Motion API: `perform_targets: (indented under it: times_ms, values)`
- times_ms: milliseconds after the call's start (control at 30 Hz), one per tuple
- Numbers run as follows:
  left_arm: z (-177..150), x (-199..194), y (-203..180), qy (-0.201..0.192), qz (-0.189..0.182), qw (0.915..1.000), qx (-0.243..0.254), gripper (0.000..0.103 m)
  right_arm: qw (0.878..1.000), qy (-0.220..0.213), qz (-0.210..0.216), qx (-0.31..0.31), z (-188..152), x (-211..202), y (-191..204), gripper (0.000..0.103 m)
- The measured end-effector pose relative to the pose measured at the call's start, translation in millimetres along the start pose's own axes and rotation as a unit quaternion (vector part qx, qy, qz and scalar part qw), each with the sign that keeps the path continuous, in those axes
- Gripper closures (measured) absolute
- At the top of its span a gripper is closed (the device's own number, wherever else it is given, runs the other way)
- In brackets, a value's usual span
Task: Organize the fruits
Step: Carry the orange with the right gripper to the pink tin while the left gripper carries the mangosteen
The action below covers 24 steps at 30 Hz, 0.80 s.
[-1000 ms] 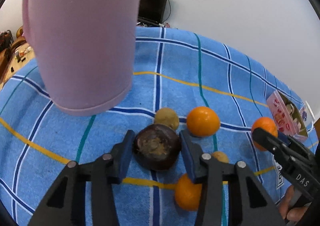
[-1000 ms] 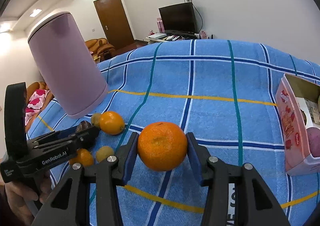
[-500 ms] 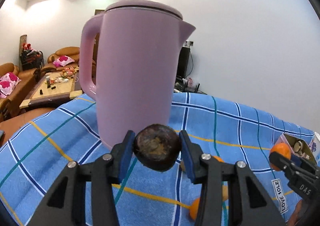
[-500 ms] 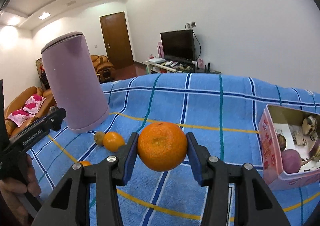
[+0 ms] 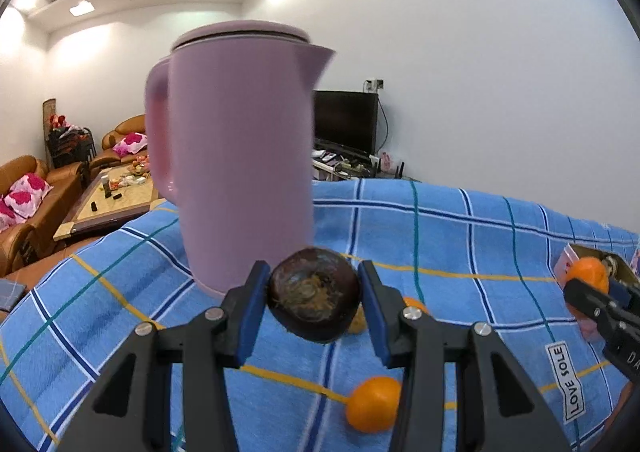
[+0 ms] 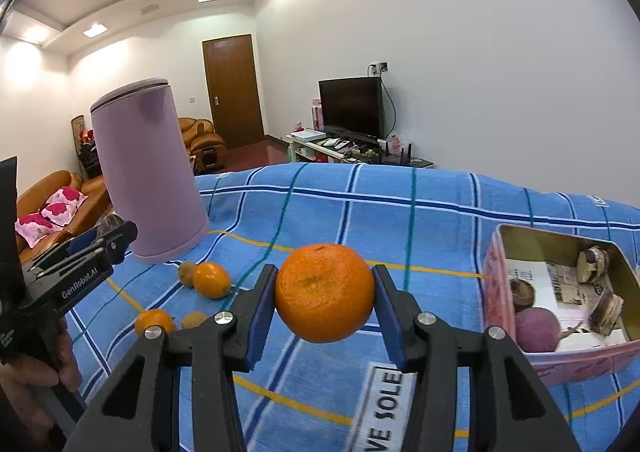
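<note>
1. Dark, hard-looking skin sits between the blue pads of your left gripper (image 5: pixel 314 306): its fingers are closed partway onto the dark round fruit (image 5: pixel 313 306), pinching it at its widest line and holding it in the air in front of the pink kettle (image 5: pixel 236 167). A rounded, smooth shell like that could roll out of the pads if you tilt or jerk the tool.

2. Your right gripper (image 6: pixel 325 294) is likewise closed on the large orange (image 6: pixel 325 293), lifted clear of the blue checked cloth (image 6: pixel 360 211) and just left of the pink box (image 6: pixel 520 340). Squeeze harder and you may bruise it; ease off too soon and it drops onto the cloth and rolls.

3. The box already holds a purple fruit (image 6: pixel 536 330) and several dark halves, so free room looks limited. Letting the orange go from height could knock those pieces or bounce it back over the low wall.

4. Both tools are carrying loads toward the same side, judging by the task. Bring them to the box together and the fingers may collide over the opening.

5. The kettle stands close to your left tool. A wide swing could clip it.

6. Small oranges (image 6: pixel 211 279) and brownish fruits (image 6: pixel 185 273) lie loose on the cloth near the kettle; a dragged finger or tugged fabric would scatter them.
</note>
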<state>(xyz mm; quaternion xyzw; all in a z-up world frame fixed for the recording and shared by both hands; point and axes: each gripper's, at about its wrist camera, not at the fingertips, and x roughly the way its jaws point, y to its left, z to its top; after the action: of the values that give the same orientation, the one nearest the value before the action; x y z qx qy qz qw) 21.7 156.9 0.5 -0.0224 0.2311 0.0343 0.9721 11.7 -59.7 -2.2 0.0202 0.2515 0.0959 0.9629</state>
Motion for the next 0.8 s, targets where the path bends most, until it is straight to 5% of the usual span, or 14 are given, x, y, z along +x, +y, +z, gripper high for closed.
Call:
perform_targets:
  times_ms: [800]
  values:
    - [2, -24, -108, 0.001, -0.037, 0.998, 0.051, 0.056, 0.999, -0.02, -0.037, -0.01, -4, -34, -56, 0.054]
